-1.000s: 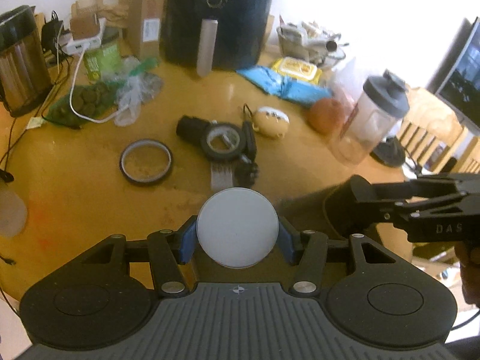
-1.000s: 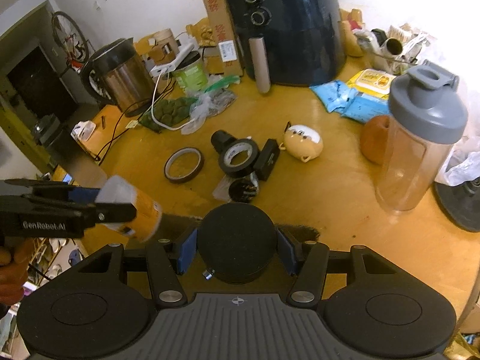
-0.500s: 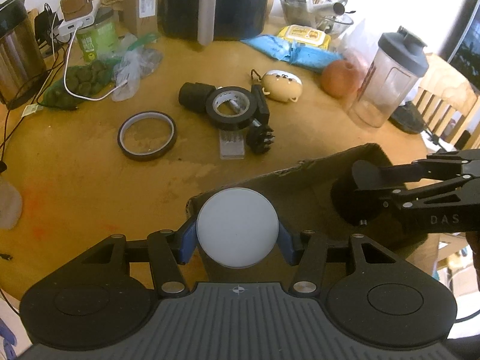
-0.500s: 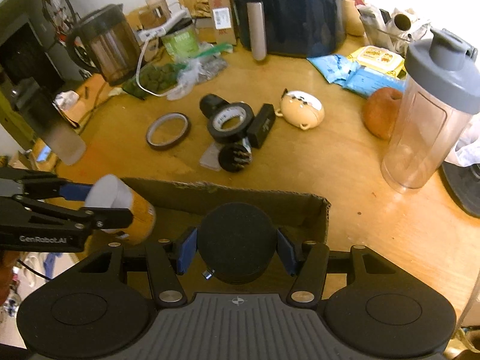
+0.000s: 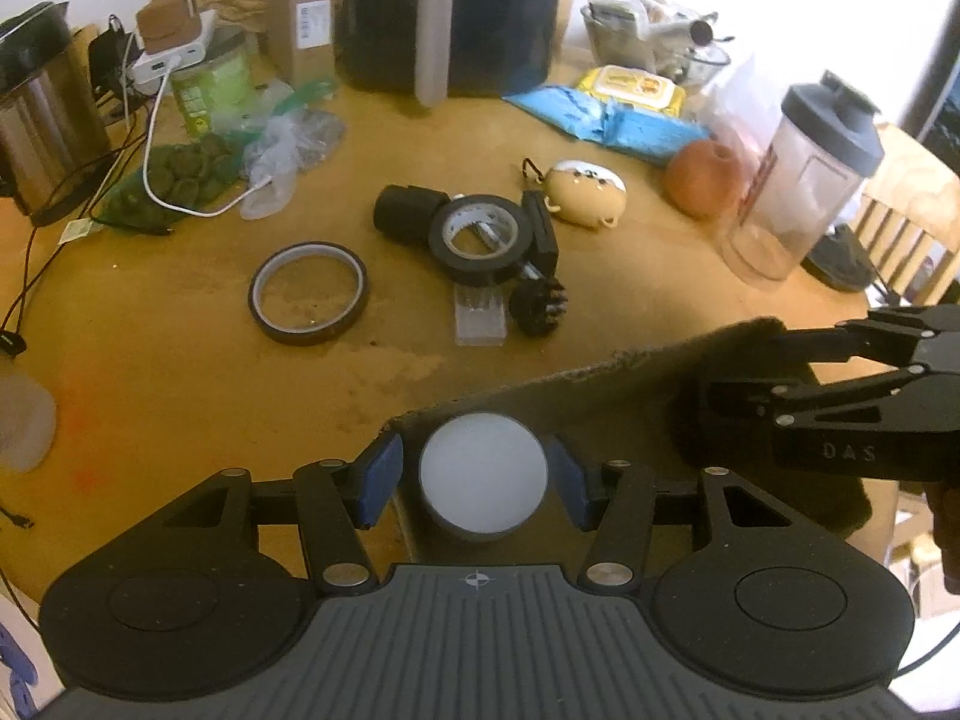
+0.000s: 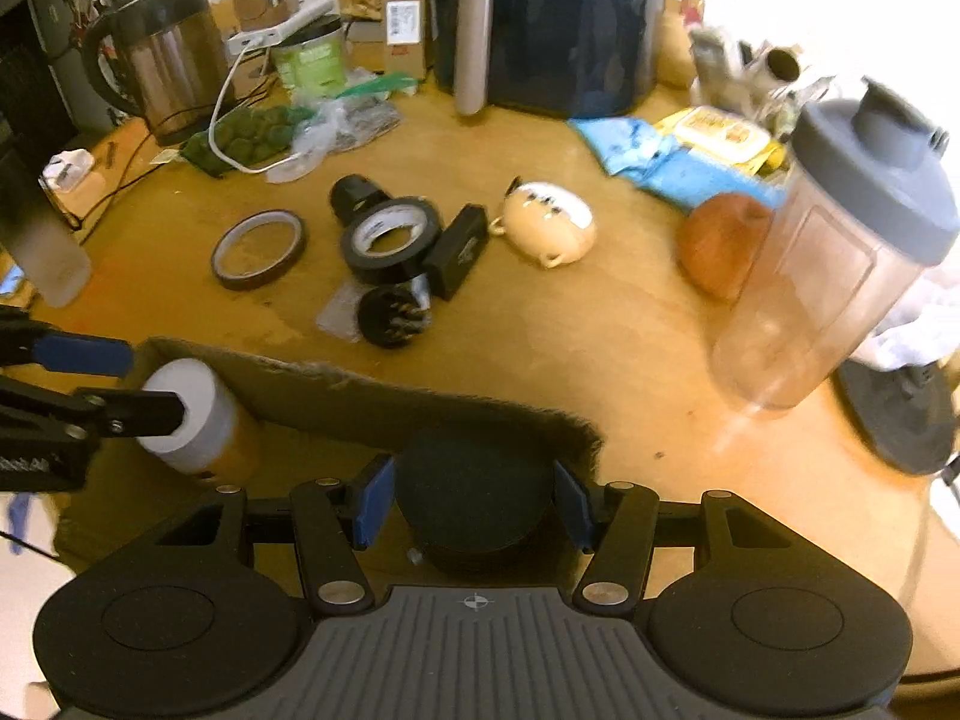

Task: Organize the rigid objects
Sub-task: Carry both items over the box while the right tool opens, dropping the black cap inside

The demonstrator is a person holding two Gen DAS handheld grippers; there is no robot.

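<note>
Both claws hang over the open cardboard box [image 6: 420, 414] at the near edge of the table [image 5: 180, 360]. The left claw [image 5: 483, 483] has a white-capped bottle [image 5: 483, 477] between its blue pads – small gaps show at both sides, so whether the pads press it cannot be told. The right claw [image 6: 474, 504] has a black cylinder [image 6: 474, 498] between its pads in the same way, inside the box's right end. Behind the box lie a black tape roll [image 5: 480, 234] and, left of it, a brown tape ring [image 5: 309, 291].
</note>
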